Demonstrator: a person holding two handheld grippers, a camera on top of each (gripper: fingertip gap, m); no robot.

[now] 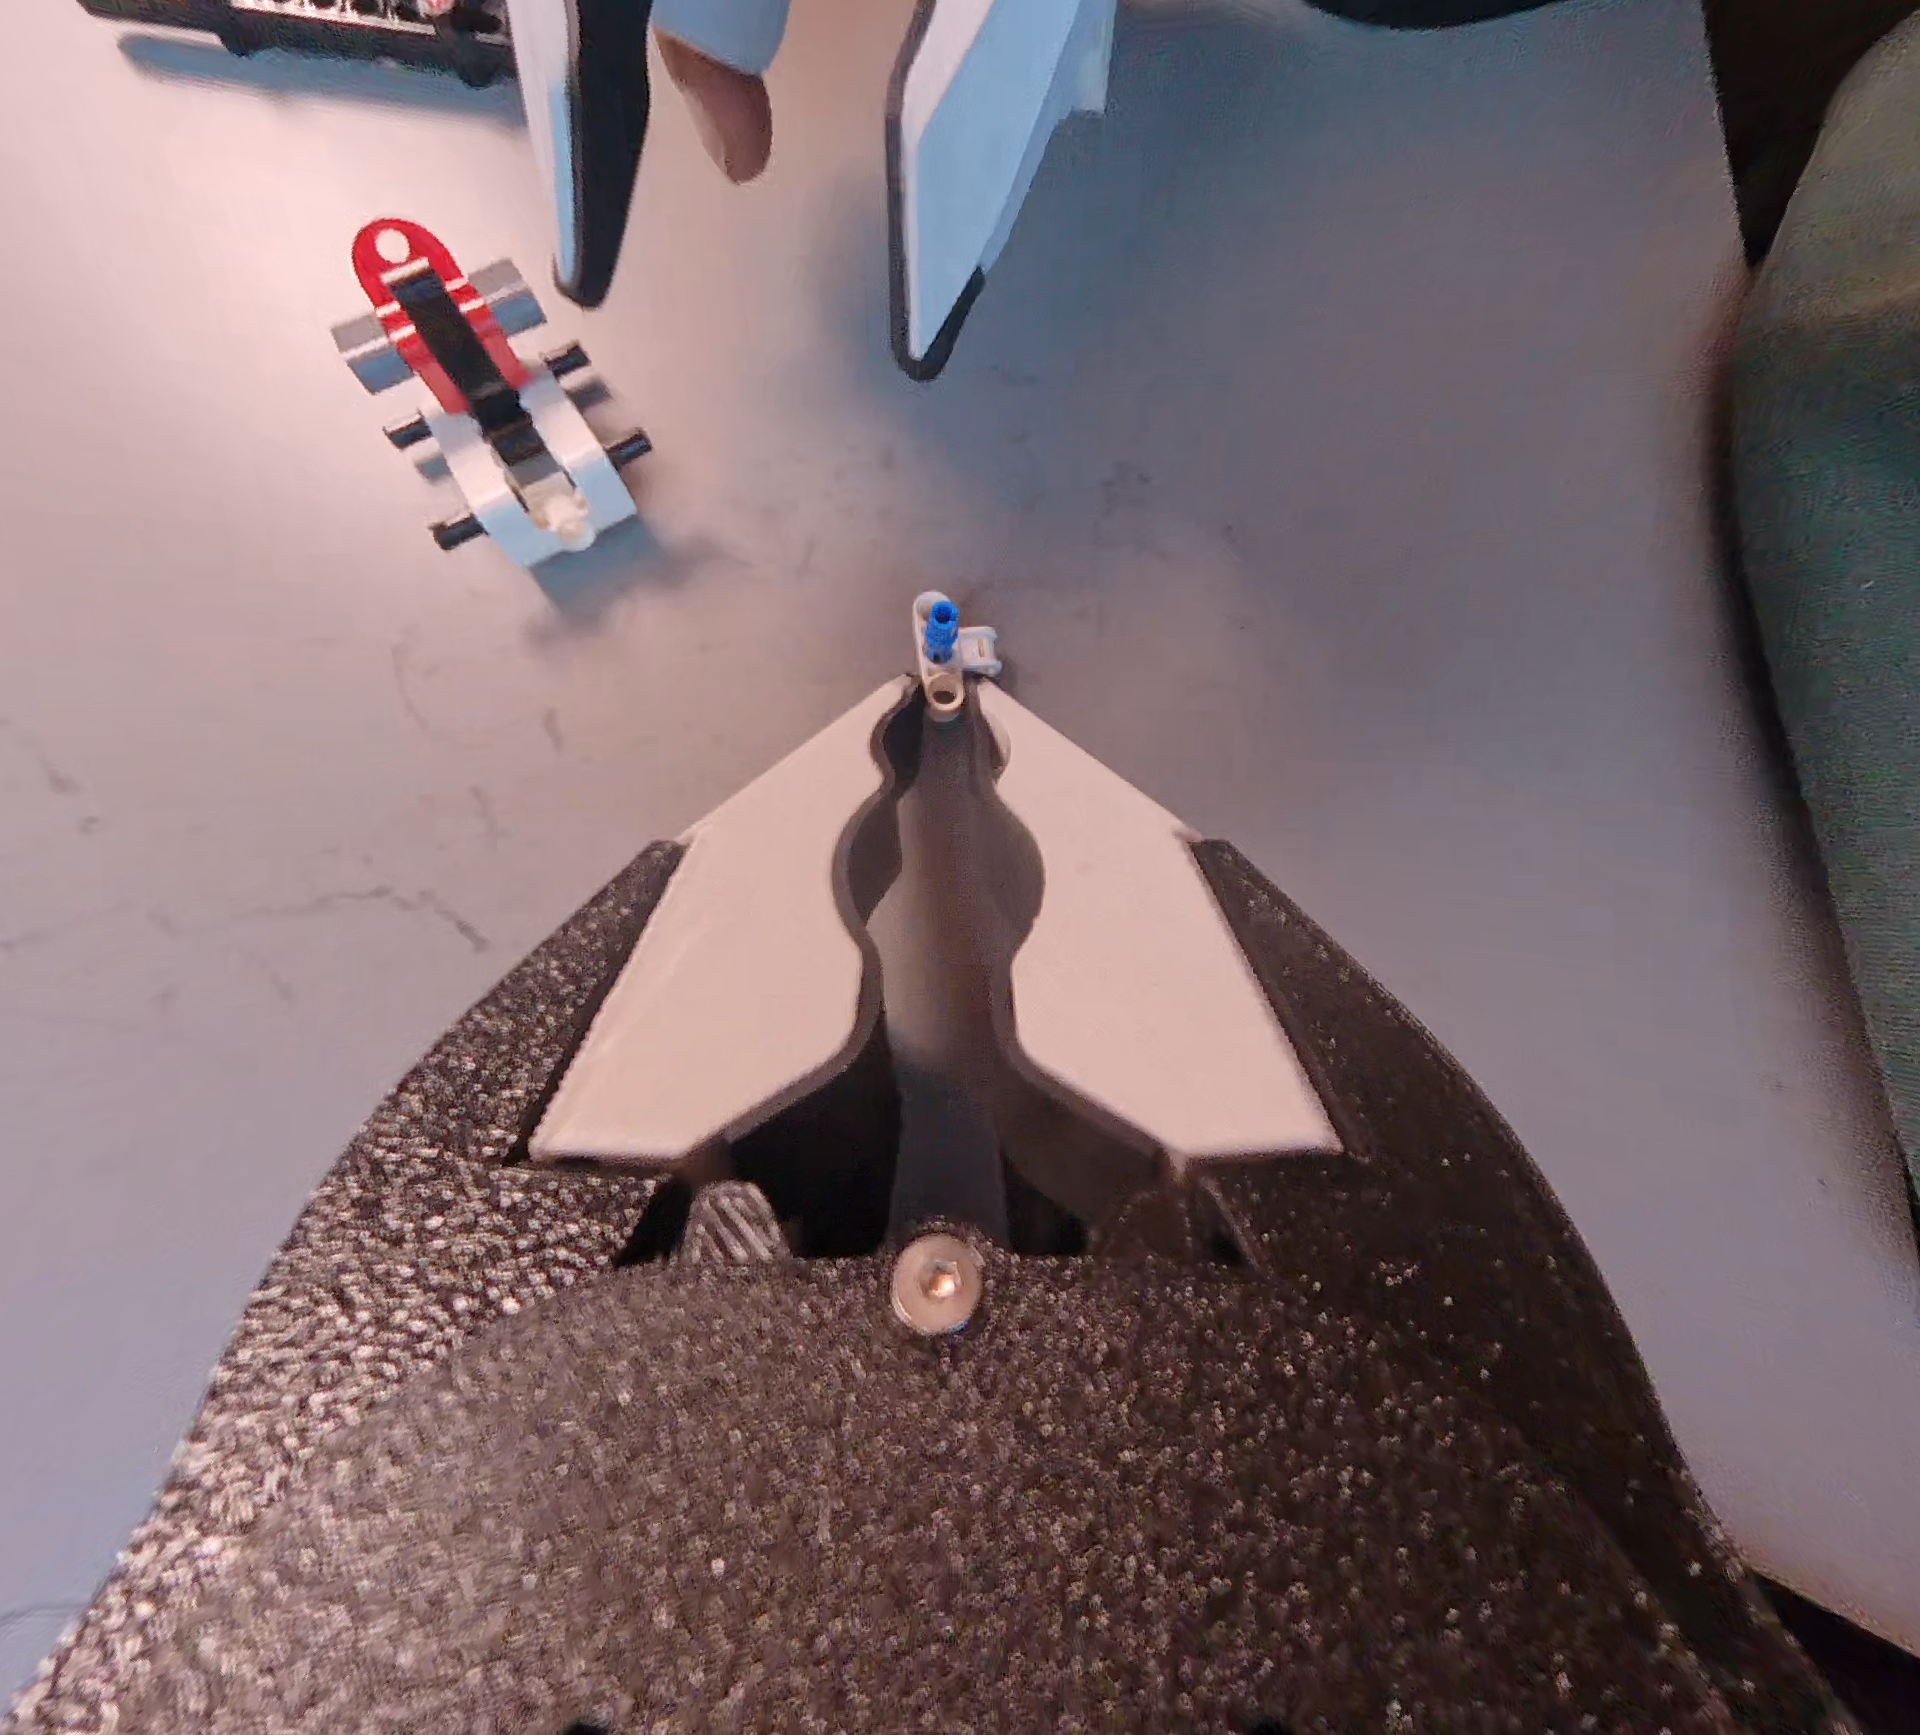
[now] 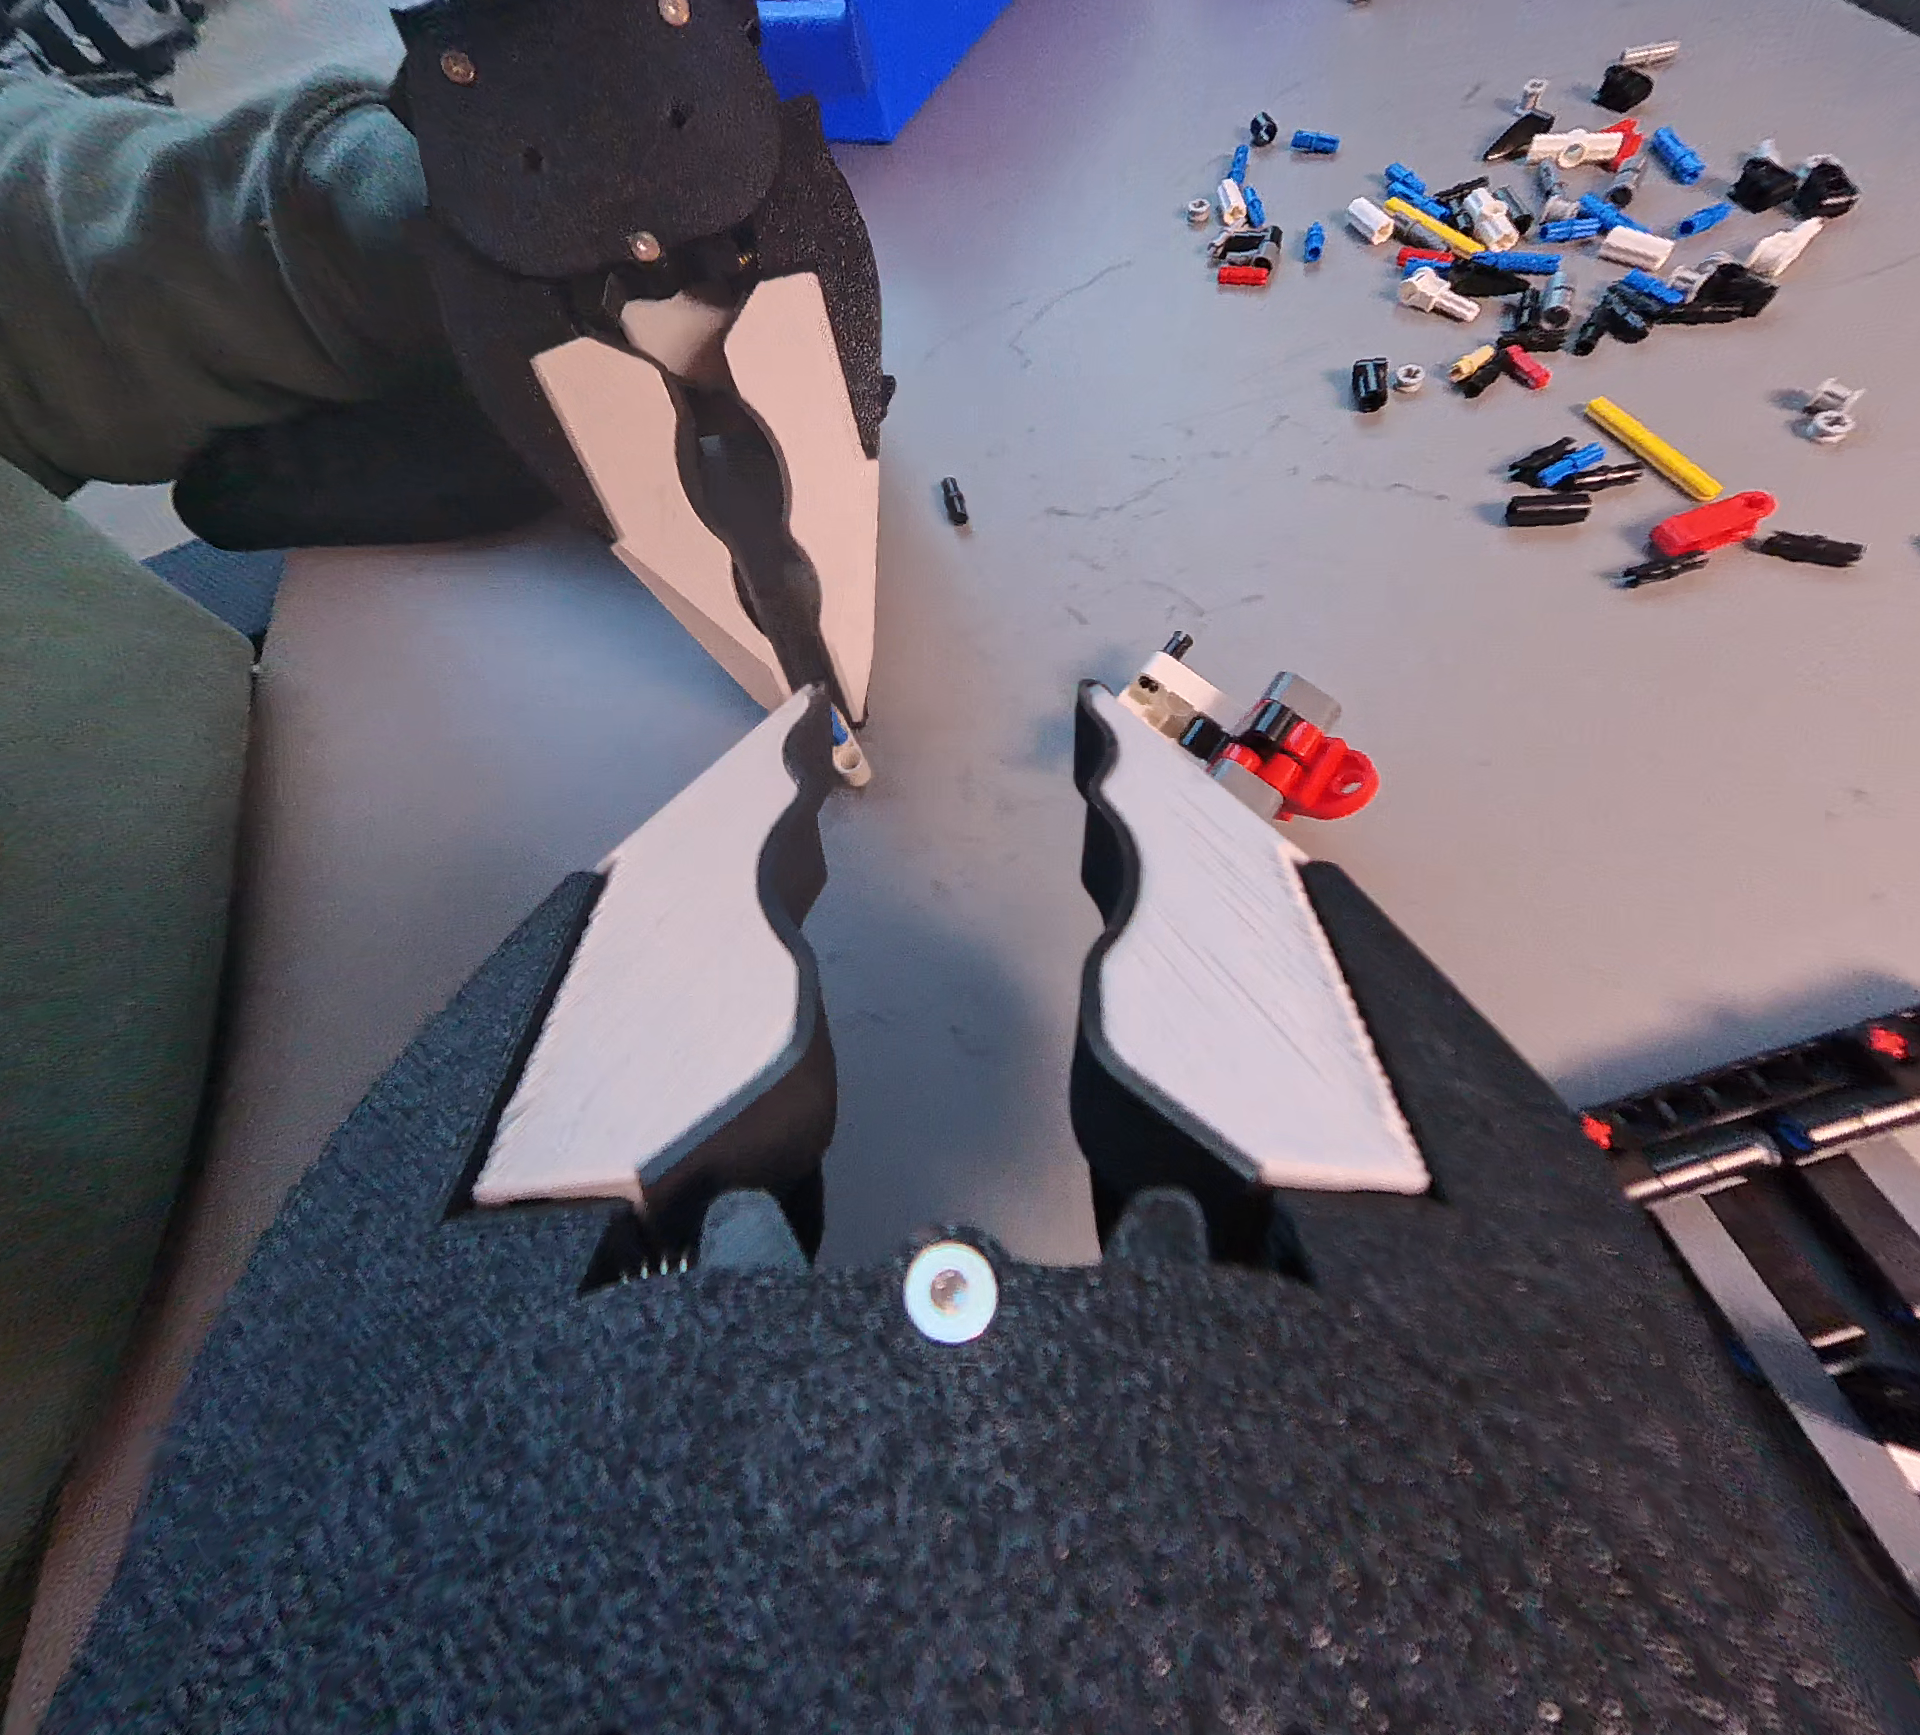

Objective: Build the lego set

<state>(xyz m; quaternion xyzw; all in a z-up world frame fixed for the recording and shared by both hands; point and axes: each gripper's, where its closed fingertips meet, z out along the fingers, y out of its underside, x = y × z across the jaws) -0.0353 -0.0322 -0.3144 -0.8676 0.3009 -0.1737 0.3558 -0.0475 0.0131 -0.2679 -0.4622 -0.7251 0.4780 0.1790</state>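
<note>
Clenched at its tips, the left gripper (image 1: 948, 693) pinches a small white connector with a blue pin (image 1: 951, 646) just above the table (image 1: 260, 854); the red-and-white subassembly (image 1: 488, 397) lies near.

From the right wrist, the right gripper (image 2: 951, 719) gapes released, loose pieces (image 2: 1558, 262) scattered beyond.

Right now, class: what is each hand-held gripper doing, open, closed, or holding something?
Left hand-held gripper: closed on a small grey piece with a blue pin.
Right hand-held gripper: open, holding nothing.

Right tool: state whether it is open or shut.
Open. The right tool shows a wide gap of bare table between its fingers, nothing held.
</note>
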